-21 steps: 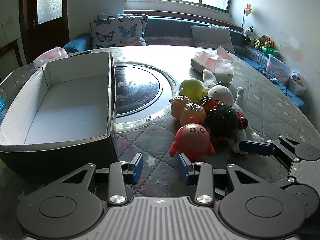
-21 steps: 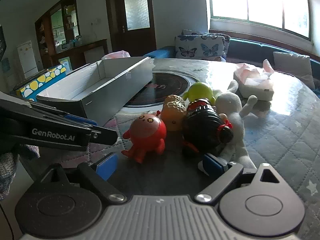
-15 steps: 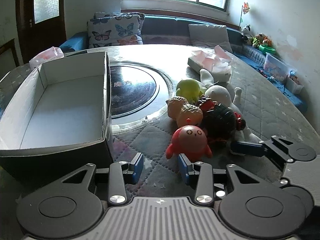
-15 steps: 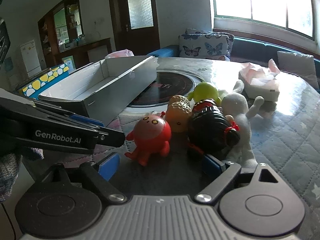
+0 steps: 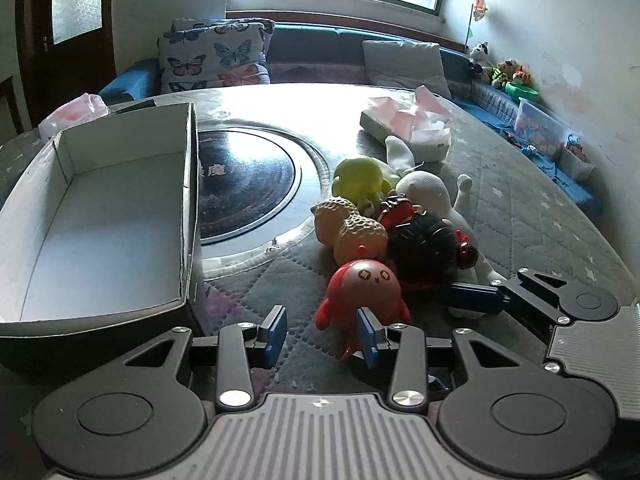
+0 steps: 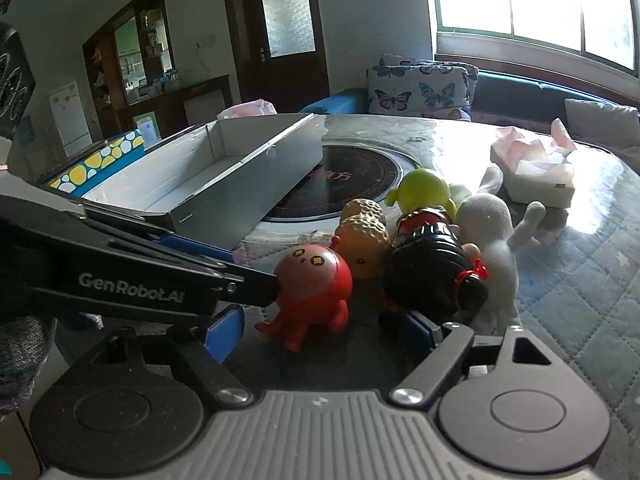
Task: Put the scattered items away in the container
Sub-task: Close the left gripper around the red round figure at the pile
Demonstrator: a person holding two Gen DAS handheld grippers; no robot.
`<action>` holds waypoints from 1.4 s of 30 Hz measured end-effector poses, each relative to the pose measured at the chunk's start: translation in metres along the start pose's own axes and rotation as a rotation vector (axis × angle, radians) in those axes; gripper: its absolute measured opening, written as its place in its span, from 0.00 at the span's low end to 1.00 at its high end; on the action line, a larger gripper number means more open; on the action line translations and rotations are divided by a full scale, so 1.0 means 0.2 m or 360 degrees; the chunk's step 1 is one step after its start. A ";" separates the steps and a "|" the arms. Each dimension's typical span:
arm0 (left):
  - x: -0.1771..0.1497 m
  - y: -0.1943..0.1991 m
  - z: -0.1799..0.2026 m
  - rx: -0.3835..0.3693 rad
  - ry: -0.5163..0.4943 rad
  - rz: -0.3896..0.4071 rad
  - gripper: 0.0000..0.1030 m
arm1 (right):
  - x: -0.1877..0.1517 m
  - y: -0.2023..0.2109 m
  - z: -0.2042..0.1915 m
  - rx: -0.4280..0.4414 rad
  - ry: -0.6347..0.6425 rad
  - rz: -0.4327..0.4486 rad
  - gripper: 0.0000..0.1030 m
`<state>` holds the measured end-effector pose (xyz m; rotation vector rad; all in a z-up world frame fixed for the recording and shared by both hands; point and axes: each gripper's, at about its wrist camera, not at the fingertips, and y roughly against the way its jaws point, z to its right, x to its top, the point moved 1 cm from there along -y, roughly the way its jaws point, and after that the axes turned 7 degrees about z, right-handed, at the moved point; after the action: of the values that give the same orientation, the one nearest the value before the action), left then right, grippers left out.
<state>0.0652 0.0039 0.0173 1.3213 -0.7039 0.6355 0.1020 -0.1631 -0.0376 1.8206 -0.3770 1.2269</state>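
Note:
A pile of toys lies on the quilted table: a red octopus toy (image 5: 363,292) (image 6: 312,288) at the front, a tan peanut toy (image 5: 348,228), a black-haired doll (image 5: 428,248) (image 6: 432,276), a green toy (image 5: 358,178) and a white plush (image 5: 428,192). An empty white-lined box (image 5: 100,216) (image 6: 224,176) stands to the left. My left gripper (image 5: 322,330) is open, its right finger just in front of the octopus. My right gripper (image 6: 320,326) is open, close before the octopus and the doll.
A tissue pack (image 5: 408,124) lies behind the toys. A round dark glass plate (image 5: 248,176) is set in the table's middle. A pink bag (image 5: 72,114) sits behind the box. A sofa with cushions runs under the window.
Both grippers have moved forward toward the toy pile; the red octopus now sits at the left gripper's right finger. Both stay open.

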 end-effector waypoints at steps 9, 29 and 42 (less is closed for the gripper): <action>0.01 -0.02 -0.03 -0.0032 0.0041 -0.0028 0.41 | 0.01 0.01 -0.01 0.0047 -0.0003 0.0003 0.73; 0.08 -0.08 -0.03 -0.0210 0.0076 -0.0076 0.41 | 0.04 -0.08 0.03 0.0080 -0.0045 -0.0018 0.60; 0.09 -0.12 -0.09 -0.0279 0.0187 -0.0097 0.41 | 0.06 -0.11 0.04 0.0065 -0.0062 -0.0017 0.51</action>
<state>0.0975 0.0191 0.0138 1.1301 -0.6074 0.5837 0.1257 -0.1544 -0.0394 1.8815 -0.3660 1.2012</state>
